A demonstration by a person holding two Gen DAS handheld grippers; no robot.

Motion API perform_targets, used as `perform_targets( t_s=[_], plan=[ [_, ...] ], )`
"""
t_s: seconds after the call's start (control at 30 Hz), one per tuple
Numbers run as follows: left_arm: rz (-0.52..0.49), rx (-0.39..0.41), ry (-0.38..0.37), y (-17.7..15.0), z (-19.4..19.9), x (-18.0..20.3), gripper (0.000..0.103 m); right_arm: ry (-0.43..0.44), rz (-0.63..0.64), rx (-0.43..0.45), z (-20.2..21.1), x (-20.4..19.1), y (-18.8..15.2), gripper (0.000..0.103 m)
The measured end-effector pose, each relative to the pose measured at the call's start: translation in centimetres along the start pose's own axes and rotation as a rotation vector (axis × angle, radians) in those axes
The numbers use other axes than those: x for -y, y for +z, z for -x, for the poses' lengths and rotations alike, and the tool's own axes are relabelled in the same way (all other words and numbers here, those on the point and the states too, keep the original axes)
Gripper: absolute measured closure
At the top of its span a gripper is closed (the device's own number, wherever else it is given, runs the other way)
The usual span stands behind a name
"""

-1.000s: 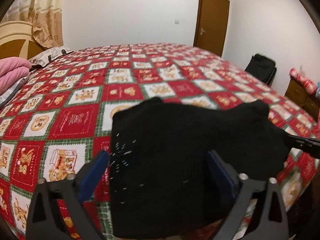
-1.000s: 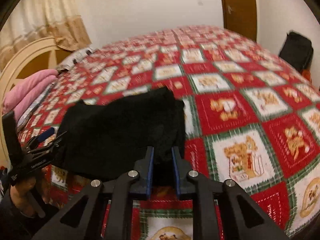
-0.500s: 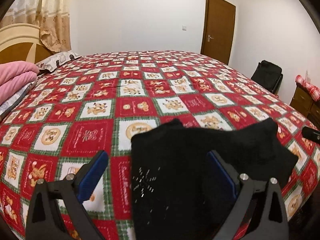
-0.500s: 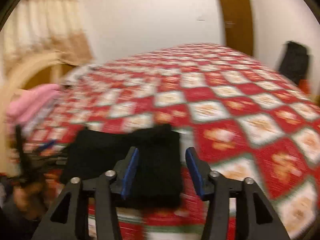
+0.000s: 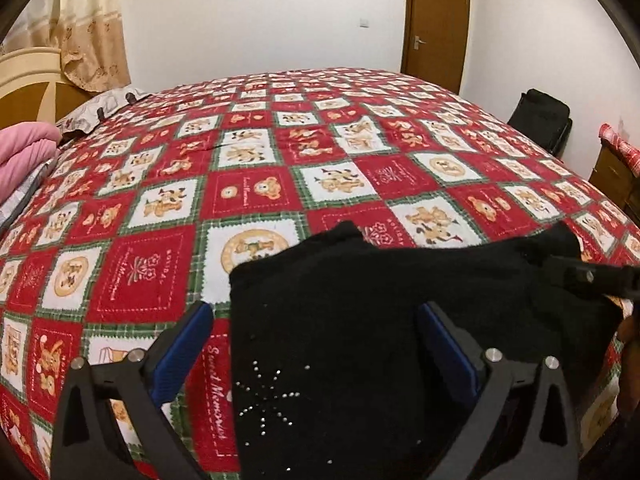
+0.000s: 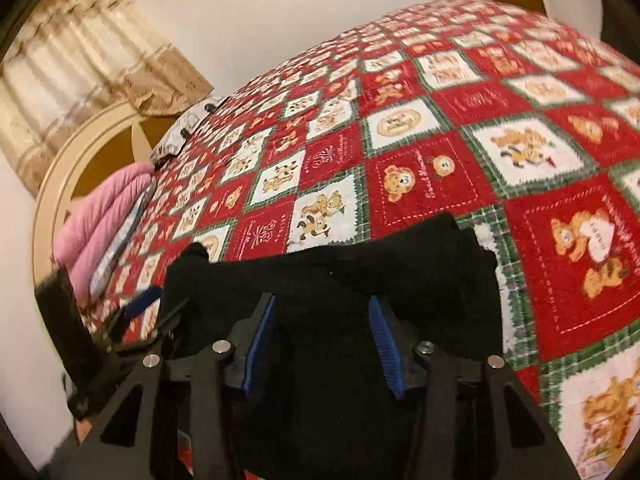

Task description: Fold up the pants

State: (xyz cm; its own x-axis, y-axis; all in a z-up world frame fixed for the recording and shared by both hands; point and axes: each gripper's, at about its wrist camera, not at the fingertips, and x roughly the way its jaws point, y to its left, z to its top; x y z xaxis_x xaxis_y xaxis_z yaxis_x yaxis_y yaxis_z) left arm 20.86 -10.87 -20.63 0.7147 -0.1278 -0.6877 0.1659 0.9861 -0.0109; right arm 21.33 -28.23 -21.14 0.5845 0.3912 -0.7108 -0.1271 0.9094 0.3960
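The black pants (image 5: 360, 320) lie folded in a compact block on the red patchwork bedspread (image 5: 248, 184) at the near edge of the bed. A small rhinestone star shows on their near left part. My left gripper (image 5: 316, 344) is open, its blue pads standing on either side of the pants' left part. My right gripper (image 6: 322, 344) is open over the pants (image 6: 360, 272) at their right end, touching nothing. The right gripper's tip (image 5: 592, 280) shows at the pants' far right corner in the left wrist view; the left gripper (image 6: 132, 316) shows at lower left in the right wrist view.
A pink folded blanket (image 5: 24, 148) and a pillow (image 5: 100, 108) lie at the headboard on the left. A brown door (image 5: 436, 24) is in the far wall. A black bag (image 5: 540, 120) and a wooden cabinet (image 5: 616, 176) stand to the right of the bed.
My right gripper opened and let go of the pants' right end. The pants now lie flat on the bed. The left gripper stayed open and shifted slightly.
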Motion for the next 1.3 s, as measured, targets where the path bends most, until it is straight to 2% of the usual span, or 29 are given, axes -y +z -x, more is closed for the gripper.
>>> perform_targets(
  t_s=[0.07, 0.23, 0.3, 0.37, 0.47, 0.6, 0.77, 0.97, 1.1, 1.23, 1.3],
  plan=[
    [-0.022, 0.006, 0.014, 0.2, 0.8, 0.6, 0.000, -0.016, 0.026, 0.027, 0.6, -0.4, -0.5, 0.053],
    [-0.044, 0.043, -0.030, -0.1, 2.9, 1.7, 0.000, -0.074, 0.058, 0.082, 4.0, -0.8, -1.9, 0.050],
    [-0.048, 0.053, -0.039, -0.6, 3.3, 2.2, 0.000, -0.050, 0.066, 0.095, 5.3, -1.1, -2.7, 0.047],
    [-0.062, 0.029, -0.048, -1.0, 2.6, 2.7, 0.000, -0.034, 0.071, 0.071, 5.4, -0.8, -3.6, 0.046],
    [-0.084, -0.010, -0.034, -1.7, 1.5, 3.2, 0.000, -0.095, 0.094, 0.056, 4.6, 0.3, -4.6, 0.046],
    [-0.066, -0.017, -0.048, -2.2, 1.2, 2.9, 0.000, -0.097, 0.124, 0.051, 4.3, 0.1, -4.8, 0.046],
    [-0.058, -0.023, -0.056, -2.3, 1.5, 2.7, 0.000, -0.162, 0.204, 0.066, 4.1, -1.1, -5.4, 0.046],
    [-0.042, -0.022, -0.076, -2.4, 2.3, 2.2, 0.000, -0.181, 0.243, 0.120, 5.0, -3.5, -4.3, 0.046],
    [-0.063, -0.020, -0.070, -2.5, 2.4, 2.4, 0.000, -0.186, 0.265, 0.136, 4.1, -4.5, -2.6, 0.045],
    [-0.068, -0.029, -0.074, -2.8, 2.1, 2.6, 0.000, -0.216, 0.235, 0.096, 1.7, -3.9, -0.8, 0.045],
    [-0.077, -0.033, -0.079, -3.0, 1.9, 2.7, 0.000, -0.269, 0.198, 0.032, -0.2, -2.5, -0.2, 0.045]
  ],
)
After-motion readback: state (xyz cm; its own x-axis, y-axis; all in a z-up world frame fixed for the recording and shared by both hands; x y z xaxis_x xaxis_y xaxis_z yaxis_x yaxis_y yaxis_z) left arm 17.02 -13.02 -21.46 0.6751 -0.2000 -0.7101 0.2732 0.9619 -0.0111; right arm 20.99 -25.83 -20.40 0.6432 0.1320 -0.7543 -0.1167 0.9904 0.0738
